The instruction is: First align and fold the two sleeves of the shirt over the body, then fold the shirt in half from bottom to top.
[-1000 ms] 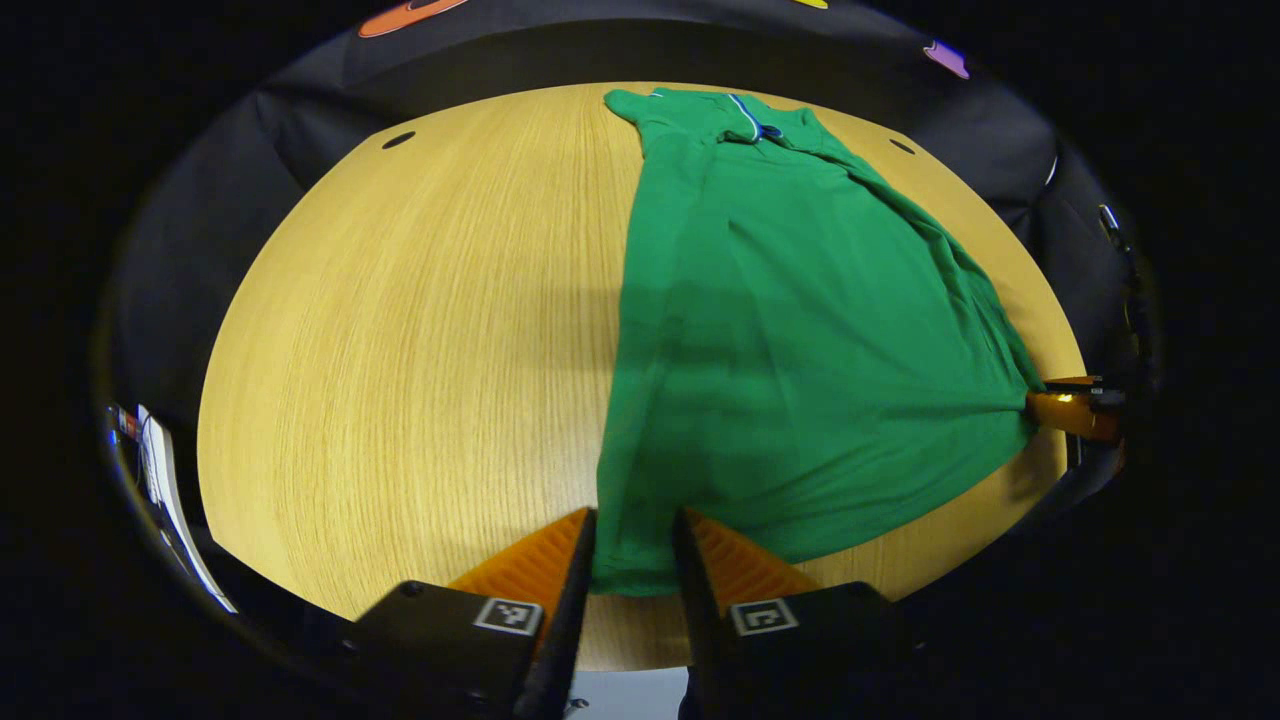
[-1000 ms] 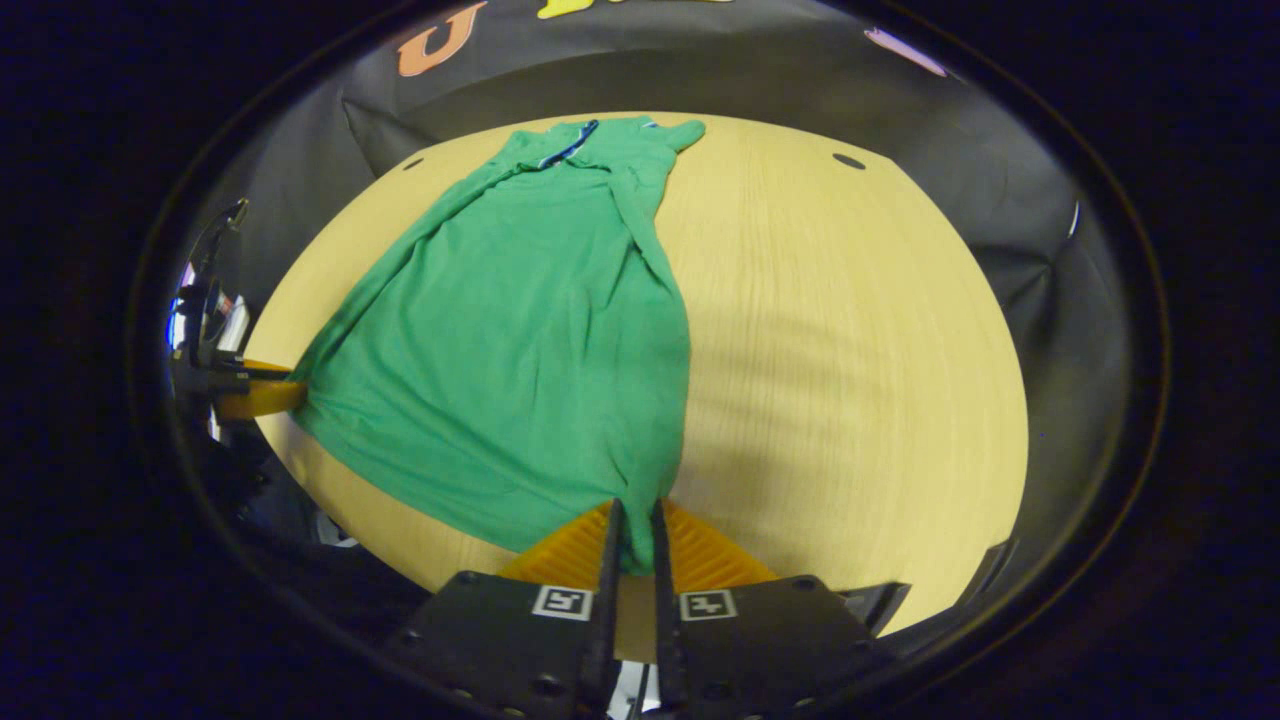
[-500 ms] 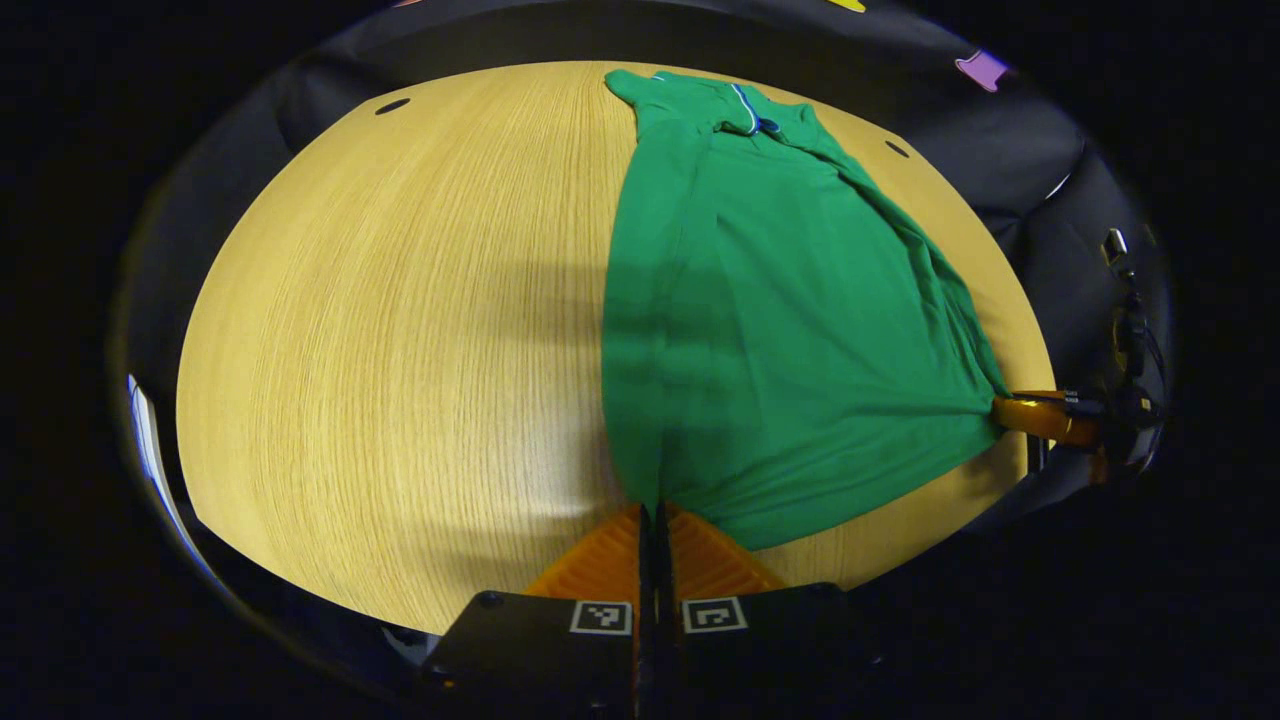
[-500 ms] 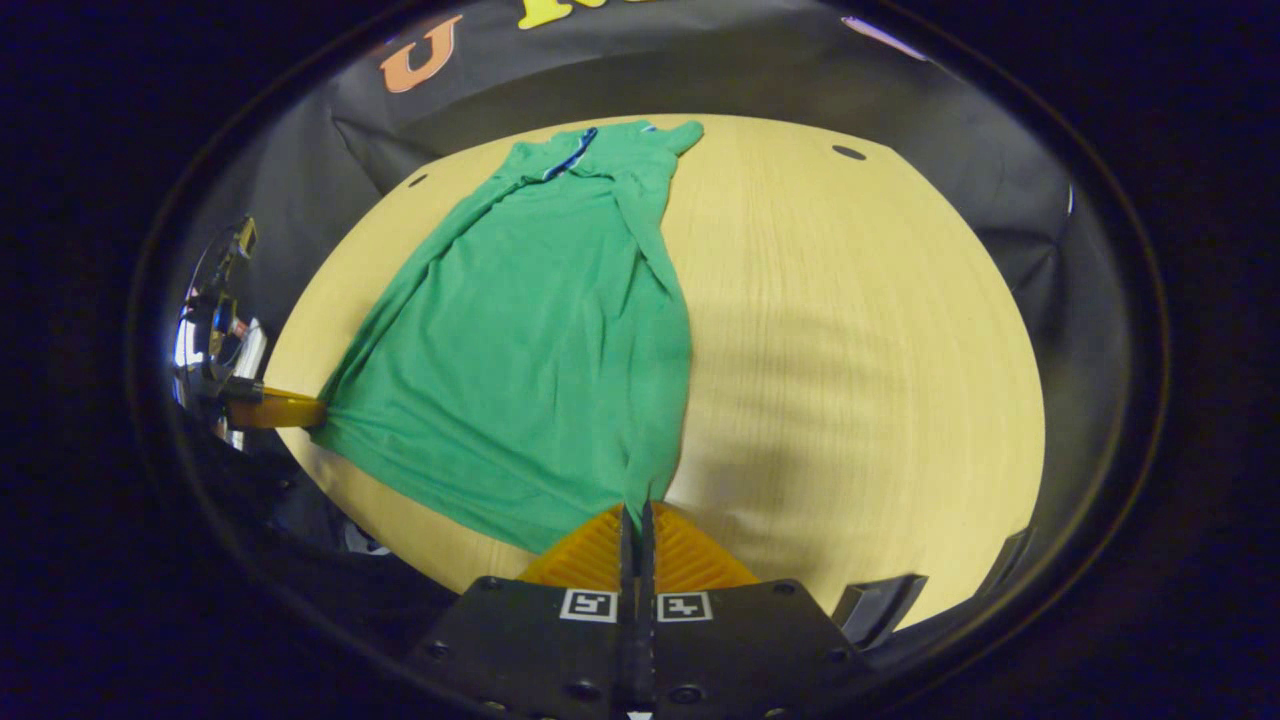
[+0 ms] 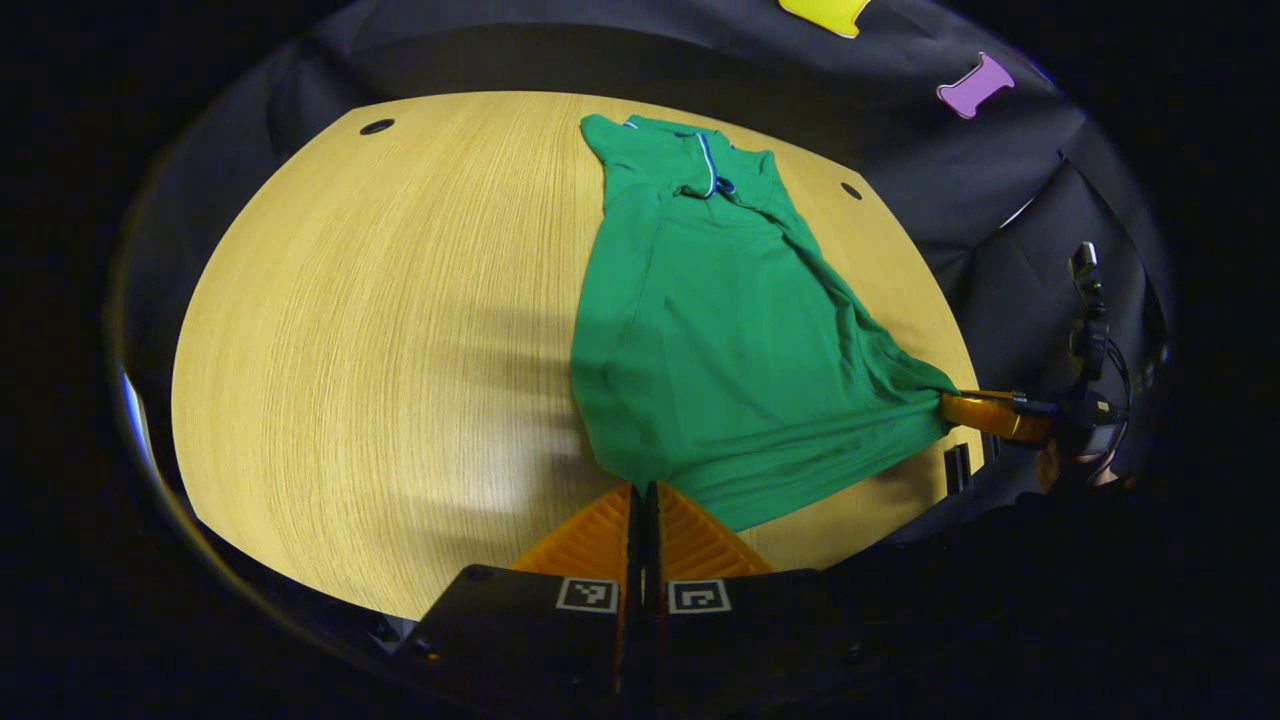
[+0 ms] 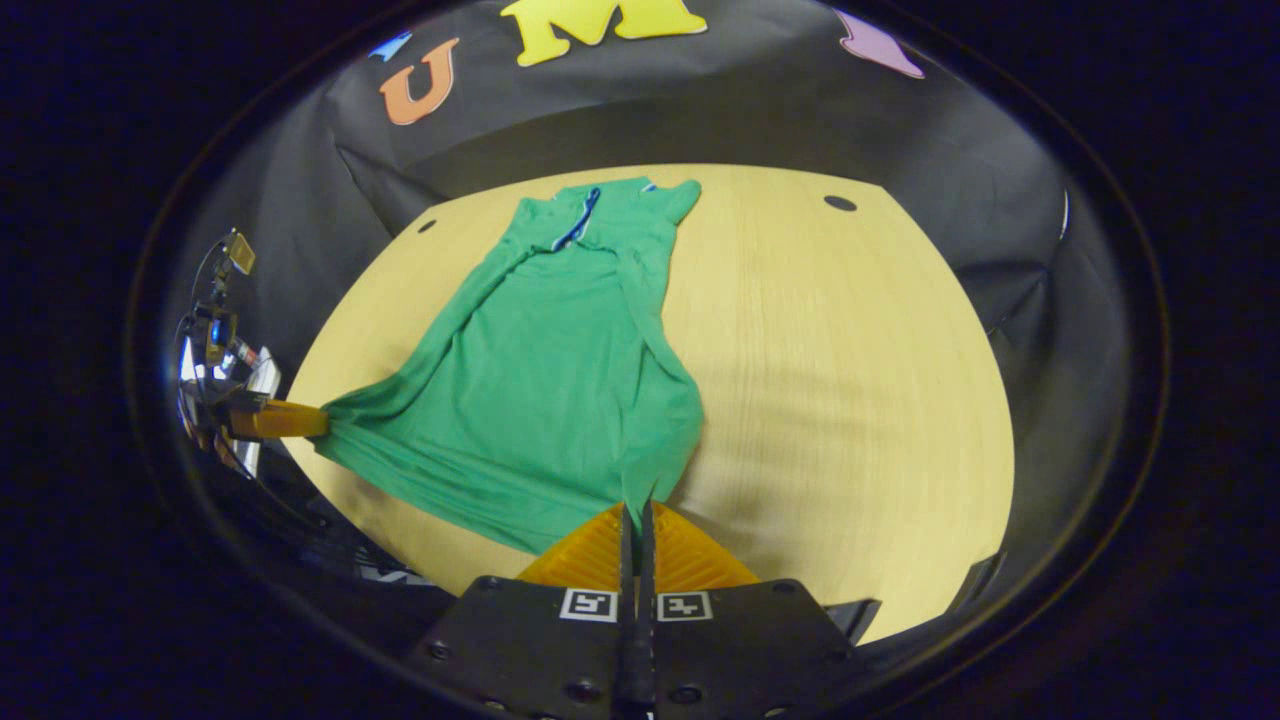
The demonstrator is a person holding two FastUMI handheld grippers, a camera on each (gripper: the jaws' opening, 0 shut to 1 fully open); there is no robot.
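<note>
Both grippers' jaws tight on the shirt point(image 5: 720, 340) hem corners; pinched cloth hidden between them.

Left claw point(image 5: 643, 492) pinching green shirt point(image 5: 715, 330) hem corner; right claw point(image 5: 948, 404) pinching other corner.

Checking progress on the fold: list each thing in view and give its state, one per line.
Shirt: lying lengthwise on the table, sleeves folded over the body, collar at the far end, bottom hem lifted at both corners, not yet folded in half.
Left gripper: shut on one hem corner.
Right gripper: shut on the other hem corner.
Table: bare wood beside the shirt.
</note>
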